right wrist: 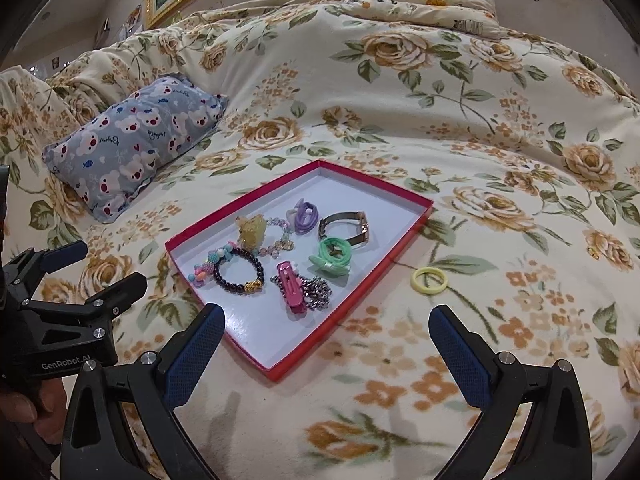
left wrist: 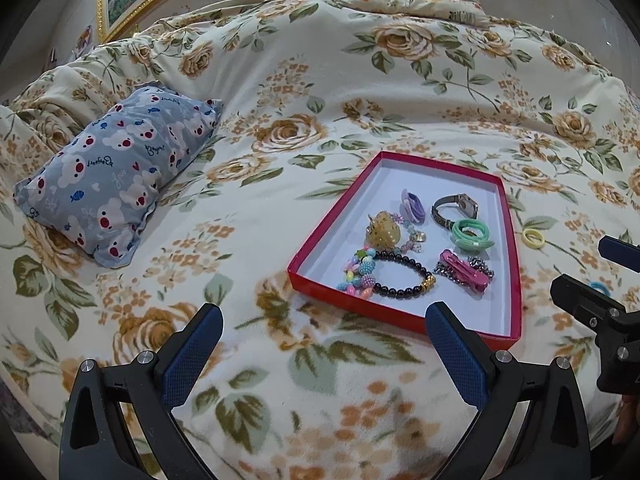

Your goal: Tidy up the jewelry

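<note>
Here, on a bed covered by a floral blanket (left wrist: 320,80), a shallow red tray (left wrist: 516,264) with a white floor lies flat and holds most of the jewelry. Inside it, a black bead bracelet (right wrist: 238,272) with a gold bead sits near the front, touching a pastel bead bracelet (right wrist: 208,266) on its left. Behind them lies a yellow hair claw (right wrist: 251,232) next to a clear crystal bracelet (right wrist: 282,240). A purple hair tie (right wrist: 305,211) and a wristwatch (right wrist: 347,227) lie farther back, with a green coiled hair tie (right wrist: 332,258) just in front of the watch. A pink hair clip (right wrist: 291,286) rests on top of a silver chain (right wrist: 318,292). Outside the tray, a yellow hair tie (right wrist: 429,279) lies on the blanket to its right, and a blue hair tie (left wrist: 599,288) shows beyond it, partly hidden by the right gripper (right wrist: 326,330). Both the left gripper (left wrist: 323,326) and the right one hover above the blanket near the tray's front edge, fingers spread wide with nothing between them. A grey bear-print pillow (left wrist: 116,184) sits well apart on the left.
</note>
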`<act>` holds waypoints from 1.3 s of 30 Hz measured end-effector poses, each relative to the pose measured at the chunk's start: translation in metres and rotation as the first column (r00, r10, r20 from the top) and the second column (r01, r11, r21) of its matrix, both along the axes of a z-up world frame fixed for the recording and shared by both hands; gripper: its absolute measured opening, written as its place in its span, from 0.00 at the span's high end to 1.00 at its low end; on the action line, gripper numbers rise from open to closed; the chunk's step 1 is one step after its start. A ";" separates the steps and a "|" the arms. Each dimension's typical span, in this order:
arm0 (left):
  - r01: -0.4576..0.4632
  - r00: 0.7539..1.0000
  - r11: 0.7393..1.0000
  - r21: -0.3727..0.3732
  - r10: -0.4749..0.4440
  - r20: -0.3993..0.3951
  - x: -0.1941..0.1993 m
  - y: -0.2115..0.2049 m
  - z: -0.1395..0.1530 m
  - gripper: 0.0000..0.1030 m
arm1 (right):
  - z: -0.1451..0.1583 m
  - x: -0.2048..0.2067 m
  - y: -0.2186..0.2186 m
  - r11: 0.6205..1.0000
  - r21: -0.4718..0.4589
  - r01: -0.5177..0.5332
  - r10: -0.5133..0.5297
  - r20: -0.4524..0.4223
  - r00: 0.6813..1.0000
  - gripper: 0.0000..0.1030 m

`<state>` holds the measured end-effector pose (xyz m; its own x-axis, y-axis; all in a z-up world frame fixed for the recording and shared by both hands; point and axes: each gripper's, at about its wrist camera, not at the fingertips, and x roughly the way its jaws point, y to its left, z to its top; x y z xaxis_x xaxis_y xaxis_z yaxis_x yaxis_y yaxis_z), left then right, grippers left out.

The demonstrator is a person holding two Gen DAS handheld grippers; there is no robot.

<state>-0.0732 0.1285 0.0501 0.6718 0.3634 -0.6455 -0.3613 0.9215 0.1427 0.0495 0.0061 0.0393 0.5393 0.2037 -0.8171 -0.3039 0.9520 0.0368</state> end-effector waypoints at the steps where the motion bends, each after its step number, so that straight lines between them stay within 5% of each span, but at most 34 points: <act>1: 0.000 1.000 1.000 0.001 0.000 -0.003 0.000 -0.001 0.000 0.01 | -0.001 0.000 0.000 1.000 -0.001 -0.001 0.001 -0.007 1.000 0.00; 18: 0.017 0.999 0.999 -0.034 -0.018 -0.044 0.006 -0.001 -0.002 0.01 | -0.007 0.003 -0.006 0.999 0.003 0.033 -0.033 -0.072 0.997 0.00; 39: 0.034 0.999 0.999 -0.040 -0.035 -0.010 -0.001 -0.006 0.007 0.01 | 0.008 0.001 -0.007 0.999 0.031 0.038 -0.036 -0.045 0.998 0.00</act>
